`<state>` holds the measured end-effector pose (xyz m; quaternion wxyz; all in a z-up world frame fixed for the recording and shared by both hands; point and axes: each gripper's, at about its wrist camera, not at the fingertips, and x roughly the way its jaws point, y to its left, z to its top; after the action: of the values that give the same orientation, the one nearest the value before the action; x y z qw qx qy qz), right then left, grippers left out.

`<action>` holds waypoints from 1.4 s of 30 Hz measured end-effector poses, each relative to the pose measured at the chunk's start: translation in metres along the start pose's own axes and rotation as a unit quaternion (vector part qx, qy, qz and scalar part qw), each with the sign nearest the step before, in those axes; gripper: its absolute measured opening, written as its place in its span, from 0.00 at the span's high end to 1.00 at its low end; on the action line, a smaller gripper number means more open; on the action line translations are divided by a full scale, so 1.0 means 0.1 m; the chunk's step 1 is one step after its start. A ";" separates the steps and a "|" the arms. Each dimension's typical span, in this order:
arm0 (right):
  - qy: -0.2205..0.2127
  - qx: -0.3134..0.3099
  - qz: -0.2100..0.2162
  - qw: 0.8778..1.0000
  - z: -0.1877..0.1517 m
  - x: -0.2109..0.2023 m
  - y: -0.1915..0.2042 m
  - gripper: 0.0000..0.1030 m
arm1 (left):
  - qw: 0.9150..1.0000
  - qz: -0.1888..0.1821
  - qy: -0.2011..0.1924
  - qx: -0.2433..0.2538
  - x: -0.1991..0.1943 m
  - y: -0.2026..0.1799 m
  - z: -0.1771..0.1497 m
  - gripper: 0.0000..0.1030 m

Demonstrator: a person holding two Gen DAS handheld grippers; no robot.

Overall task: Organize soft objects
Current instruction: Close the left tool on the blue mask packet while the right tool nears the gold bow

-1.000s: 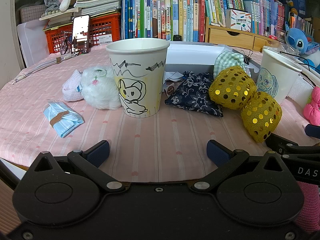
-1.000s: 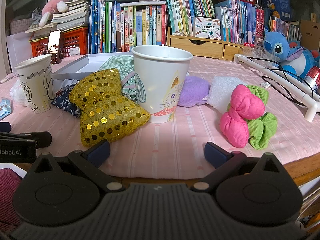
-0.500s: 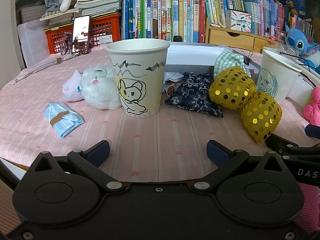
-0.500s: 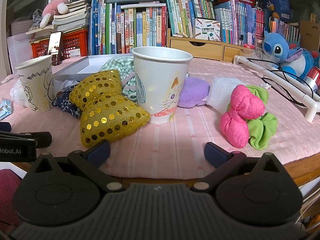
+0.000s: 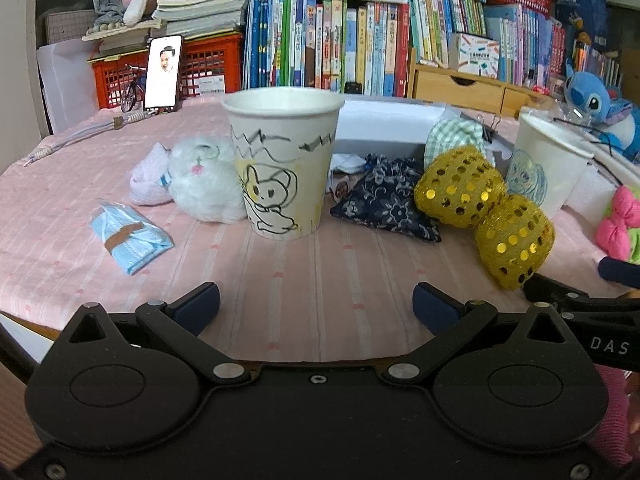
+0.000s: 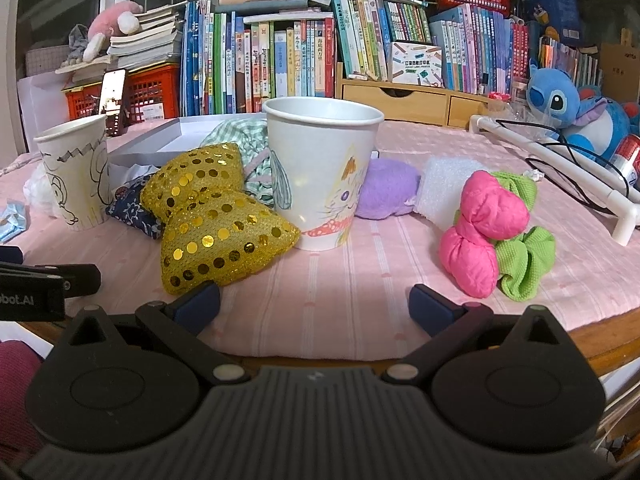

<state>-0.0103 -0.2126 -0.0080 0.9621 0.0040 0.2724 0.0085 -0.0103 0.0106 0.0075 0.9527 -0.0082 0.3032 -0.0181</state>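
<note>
Left wrist view: left gripper (image 5: 316, 306) is sitting at the counter (image 5: 280, 280) edge, jaws spread wide, nothing between them. Straight ahead is the mouse cup (image 5: 283, 162), upright; I can't see into it from this angle. White plush (image 5: 202, 184) is touching its left side, blue pack (image 5: 130, 238) lying nearer and further left, navy pouch (image 5: 386, 204) just right of the cup.

Right wrist view: right gripper (image 6: 314, 304) is also released and empty, its left fingertip (image 6: 198, 304) just in front of the gold bow (image 6: 212, 216). The bow is leaning against the cat cup (image 6: 322, 172), which is upright, interior hidden too. Purple puff (image 6: 386, 194) and foam (image 6: 450, 184) are sitting behind it on the right; pink-green scrunchies (image 6: 496, 232) are lying apart to the right.

Judgement: nothing picked yet, sorting barely started. For the first pick I'd take the bow with the right side, pinching its narrow middle rather than a lobe, and lifting up and away so it isn't dragging the cat cup over. Keeping jaws low and closing slowly; sequins may slip. Grey tray (image 6: 168, 140) behind is mostly hidden, contents unclear.
</note>
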 end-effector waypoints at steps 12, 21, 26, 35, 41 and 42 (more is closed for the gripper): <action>-0.062 -0.020 0.072 0.995 0.09 -0.28 0.13 0.00 | 0.998 0.007 -0.061 -0.016 -0.44 0.32 0.15 0.00; -0.072 -0.025 0.103 0.992 0.14 -0.26 0.26 0.00 | 0.993 0.074 -0.061 -0.068 -0.36 0.68 0.15 0.00; -0.080 -0.026 0.106 0.991 0.15 -0.20 0.35 0.00 | 0.987 0.118 -0.065 -0.091 -0.20 0.85 0.09 0.01; -0.081 -0.031 0.101 0.991 0.09 -0.10 0.49 0.01 | 0.983 0.131 -0.084 -0.101 -0.01 0.89 -0.08 0.01; -0.083 -0.038 0.095 0.991 0.06 -0.06 0.56 0.02 | 0.975 0.153 -0.095 -0.129 0.10 0.91 -0.03 0.05; -0.085 -0.039 0.093 0.991 0.06 -0.06 0.58 0.02 | 0.974 0.152 -0.094 -0.137 0.13 0.94 -0.01 0.08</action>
<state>-0.0129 -0.1552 0.0013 0.9763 -0.0077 0.1877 0.1078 0.0024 0.1039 -0.0034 0.9585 -0.0937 0.2095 0.1693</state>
